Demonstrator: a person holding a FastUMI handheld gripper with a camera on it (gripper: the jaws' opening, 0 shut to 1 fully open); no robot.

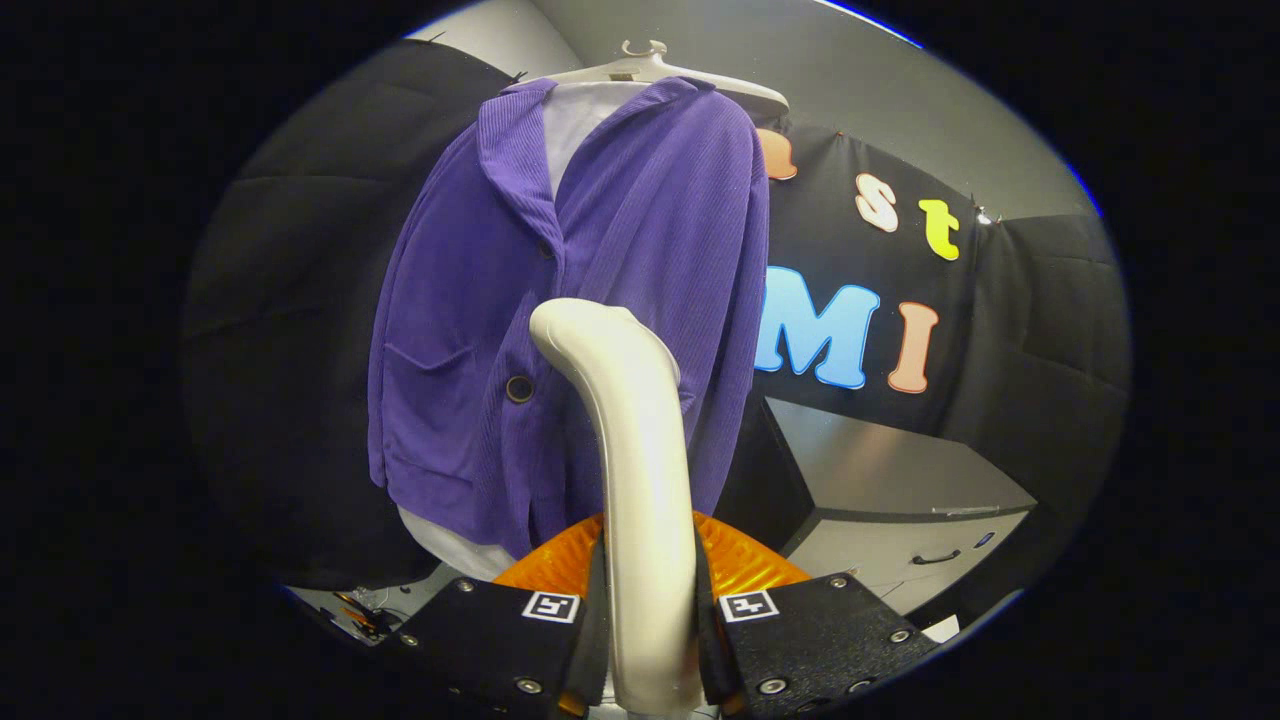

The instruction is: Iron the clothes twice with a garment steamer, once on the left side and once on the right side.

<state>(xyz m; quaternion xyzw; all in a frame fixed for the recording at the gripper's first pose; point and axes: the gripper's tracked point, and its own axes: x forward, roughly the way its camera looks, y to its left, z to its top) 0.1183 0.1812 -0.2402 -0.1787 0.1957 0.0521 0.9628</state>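
Steamer [640, 480] clamped between both fingers of the gripper [648, 640], head up near the middle of the purple jacket [610, 290] on its hanger [660, 70]; looks mid-pass, next move likely needs head-to-fabric contact along one side.

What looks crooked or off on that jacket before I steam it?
The purple jacket sits skewed on its hanger, bunched toward one end. The gripper is shut on the steamer.
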